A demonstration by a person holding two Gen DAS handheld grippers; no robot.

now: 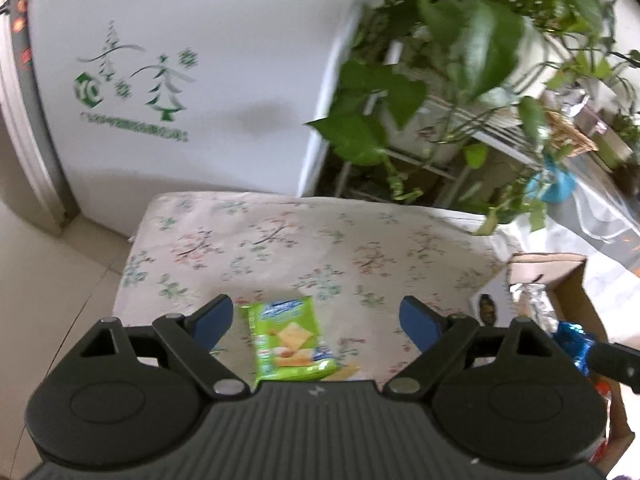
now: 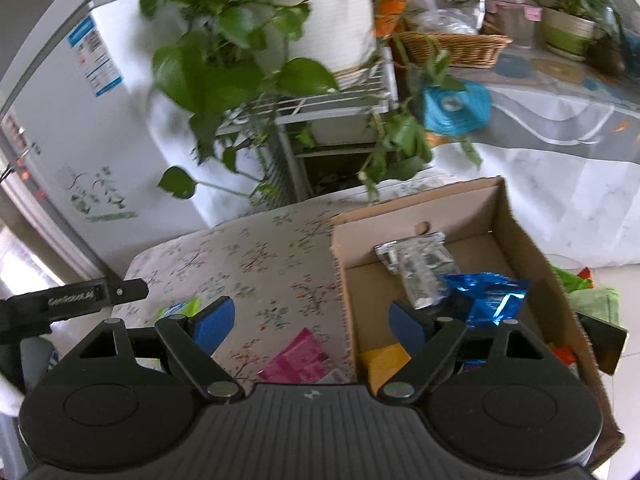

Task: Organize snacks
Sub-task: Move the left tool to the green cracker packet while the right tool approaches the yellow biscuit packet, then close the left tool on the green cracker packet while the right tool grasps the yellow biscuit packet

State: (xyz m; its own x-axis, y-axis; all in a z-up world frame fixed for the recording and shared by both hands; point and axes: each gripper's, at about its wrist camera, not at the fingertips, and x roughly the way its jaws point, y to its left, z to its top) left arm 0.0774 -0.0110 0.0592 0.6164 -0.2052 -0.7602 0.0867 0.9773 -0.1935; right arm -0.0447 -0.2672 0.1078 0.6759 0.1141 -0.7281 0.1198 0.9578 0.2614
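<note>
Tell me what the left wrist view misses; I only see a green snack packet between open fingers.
Observer: A pink packet lies on the floral tablecloth, beside the cardboard box.
Operator: Report the box contents.
Observer: A clear wrapper, a blue foil packet and something yellow.
Operator: Confirm the right hand-held gripper.
Observer: The right hand-held gripper is open, empty, straddling the box's near wall.

Left gripper (image 1: 316, 320), right gripper (image 2: 310, 322): black ribbed bodies, round side housings, silver pivot screws, blue finger pads (image 1: 214, 320).
</note>
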